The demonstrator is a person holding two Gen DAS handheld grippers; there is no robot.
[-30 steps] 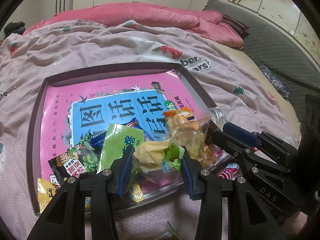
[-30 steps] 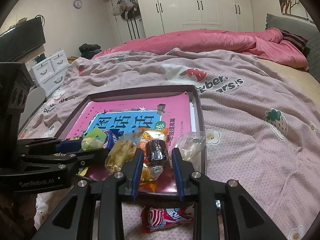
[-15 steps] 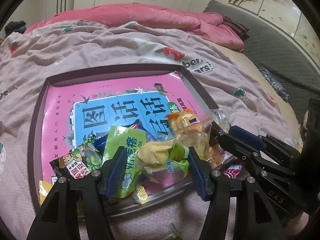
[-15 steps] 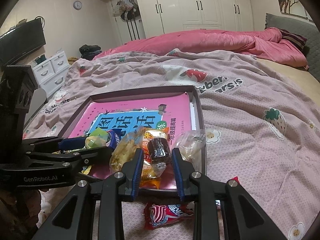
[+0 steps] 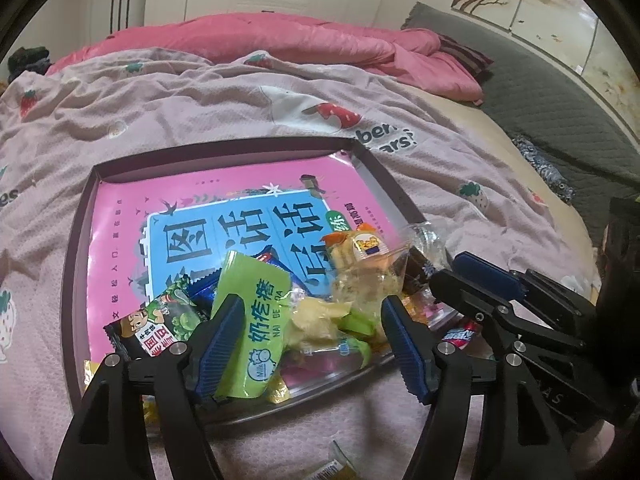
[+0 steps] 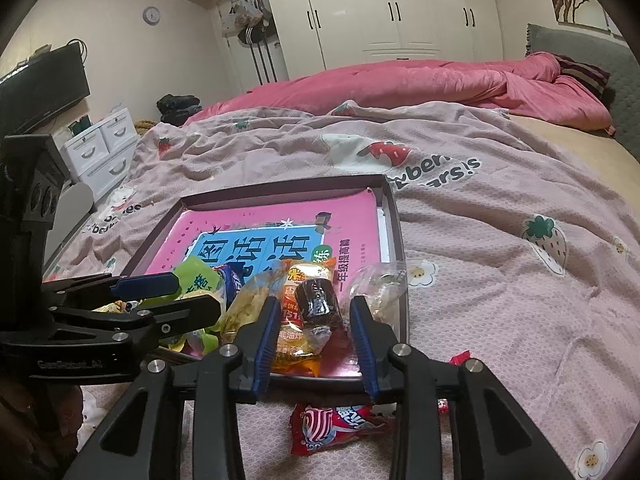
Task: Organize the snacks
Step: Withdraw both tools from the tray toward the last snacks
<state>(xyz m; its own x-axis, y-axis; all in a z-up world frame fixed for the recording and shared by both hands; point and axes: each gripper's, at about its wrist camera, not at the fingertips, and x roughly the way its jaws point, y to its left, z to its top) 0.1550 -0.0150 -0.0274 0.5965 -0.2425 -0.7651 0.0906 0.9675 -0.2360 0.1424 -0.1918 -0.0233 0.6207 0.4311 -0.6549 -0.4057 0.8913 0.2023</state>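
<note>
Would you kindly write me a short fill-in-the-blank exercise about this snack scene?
1. The snacks are piled in a shallow dark tray lined with a ____ book cover.
2. The red-and-white candy packet lies ____ the tray, on the blanket.
3. The small dark brown wrapped cake sits between the ____ gripper fingers.

Answers: pink; outside; right

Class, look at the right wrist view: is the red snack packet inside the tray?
No, the red snack packet lies on the blanket, outside the tray.
</note>
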